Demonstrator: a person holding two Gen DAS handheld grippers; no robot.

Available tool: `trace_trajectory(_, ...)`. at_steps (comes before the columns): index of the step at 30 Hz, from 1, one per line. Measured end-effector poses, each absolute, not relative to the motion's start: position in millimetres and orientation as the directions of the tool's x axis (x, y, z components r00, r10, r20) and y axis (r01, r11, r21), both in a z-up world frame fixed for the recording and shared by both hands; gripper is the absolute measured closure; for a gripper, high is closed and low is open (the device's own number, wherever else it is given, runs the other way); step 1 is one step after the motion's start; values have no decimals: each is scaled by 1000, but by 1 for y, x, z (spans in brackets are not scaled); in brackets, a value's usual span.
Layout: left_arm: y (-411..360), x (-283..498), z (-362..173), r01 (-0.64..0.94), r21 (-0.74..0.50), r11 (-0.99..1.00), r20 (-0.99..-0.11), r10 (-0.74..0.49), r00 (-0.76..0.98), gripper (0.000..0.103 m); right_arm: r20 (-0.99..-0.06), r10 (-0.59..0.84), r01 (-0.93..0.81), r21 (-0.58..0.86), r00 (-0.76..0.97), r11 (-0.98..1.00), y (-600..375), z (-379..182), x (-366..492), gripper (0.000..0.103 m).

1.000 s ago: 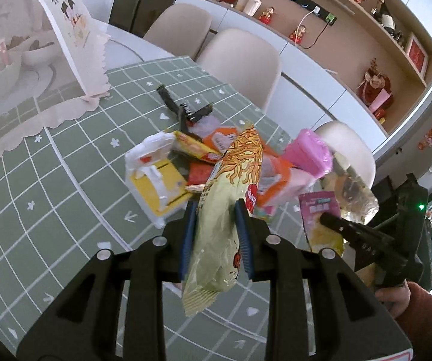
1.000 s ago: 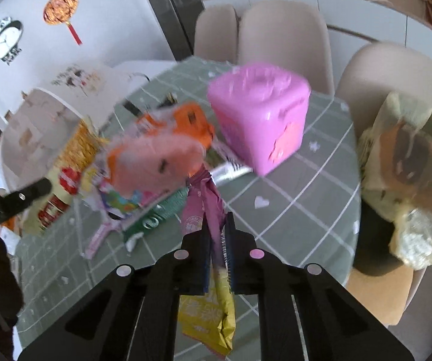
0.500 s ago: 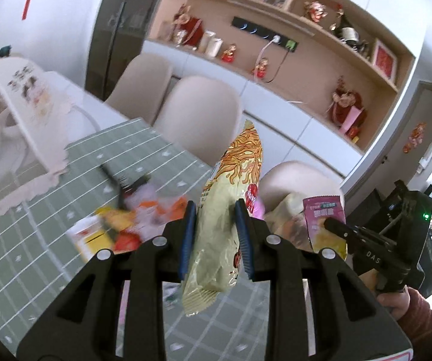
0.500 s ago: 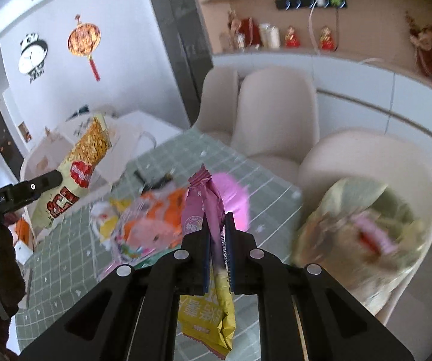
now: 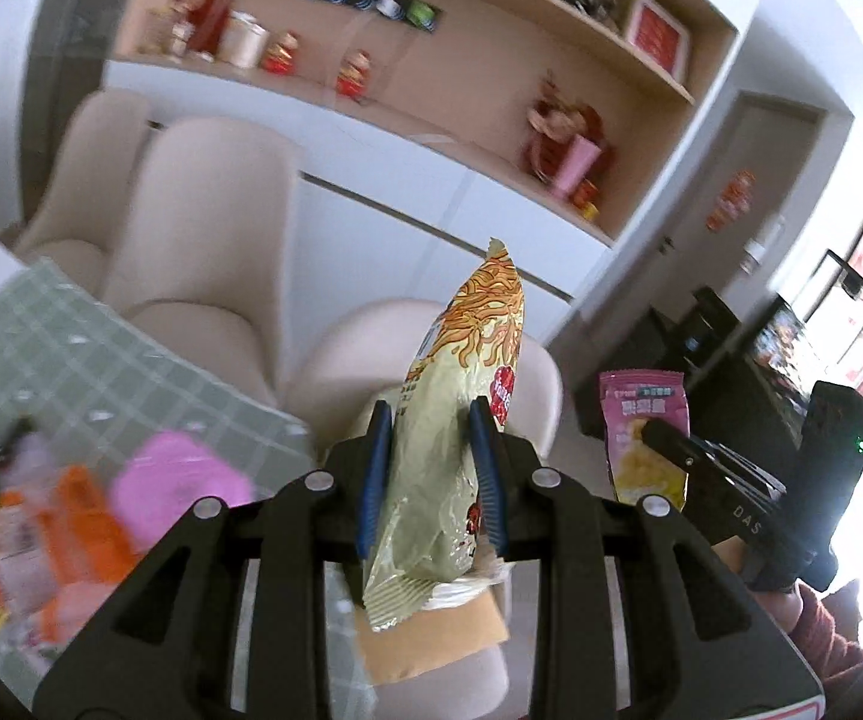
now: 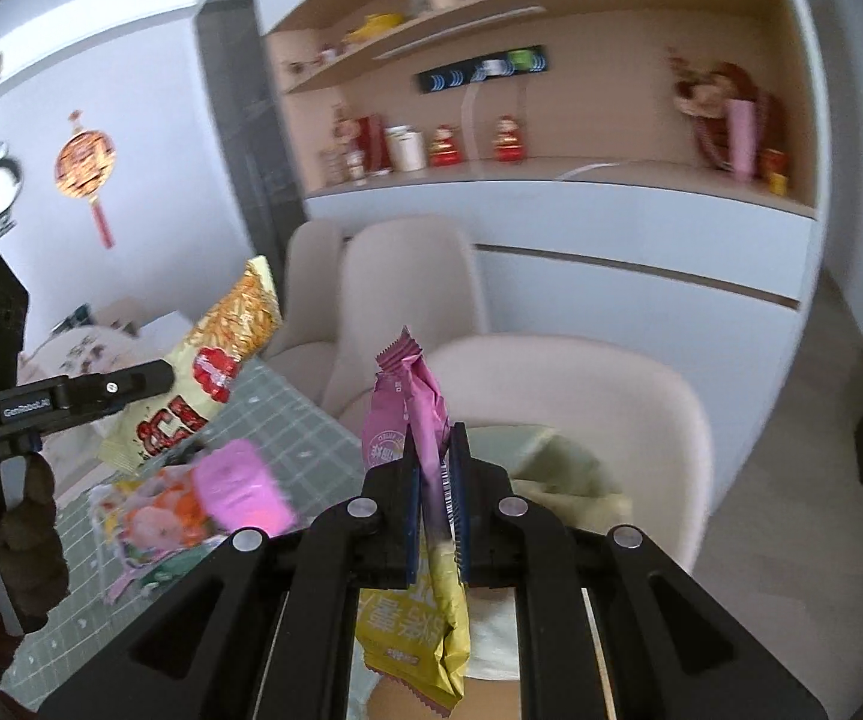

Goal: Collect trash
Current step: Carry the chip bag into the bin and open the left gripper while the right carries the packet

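Observation:
My left gripper (image 5: 431, 438) is shut on a pale green and orange noodle snack bag (image 5: 461, 420), held upright in the air past the table edge; it also shows in the right wrist view (image 6: 209, 372). My right gripper (image 6: 434, 456) is shut on a pink and yellow snack packet (image 6: 416, 420), also seen in the left wrist view (image 5: 644, 426). Both are over a beige chair (image 6: 611, 408) whose seat carries a translucent bag of trash (image 6: 557, 468). Several wrappers and a pink box (image 6: 239, 480) lie on the green checked table (image 5: 71, 348).
More beige chairs (image 5: 203, 210) stand along the table's far side. A white cabinet and shelves with ornaments (image 5: 371, 72) lie behind. A brown cardboard piece (image 5: 431, 642) shows on the chair seat below my left gripper.
Both grippers have lifted and swung away from the pile on the table toward the chair, each still holding its packet. The table has slid to the left of both views.

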State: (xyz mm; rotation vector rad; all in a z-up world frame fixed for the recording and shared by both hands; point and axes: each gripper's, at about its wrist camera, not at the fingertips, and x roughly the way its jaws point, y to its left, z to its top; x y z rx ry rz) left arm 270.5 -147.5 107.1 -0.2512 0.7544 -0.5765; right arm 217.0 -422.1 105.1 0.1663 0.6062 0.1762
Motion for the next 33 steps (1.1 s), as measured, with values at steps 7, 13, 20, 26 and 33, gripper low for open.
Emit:
trace_trajectory(7,-215,308,73,441,-448,778,-617,-626,477,77,-569,122,-3,204,813,979,-476,91,213,92)
trace_trajectory(13,-253,336,29,434,-433,790,-701,-598,388,77,-585,107,36,227,804,973,-505,74,221,92)
trace_trajectory(20,-295,371,-24,418,-368,831,-800,-512,312,77,-621,126,42,249,774,967,-515,48,245,93)
trace_trajectory(26,-332,389,-53,438,-245,865,-880,-388,274,77,-639,140,37,256,756,966,-525,32,265,93)
trace_trajectory(33,-359,374,-69,511,-163,844,-941,-288,176,77,-655,150,67,295,741,953,-543,13,279,93)
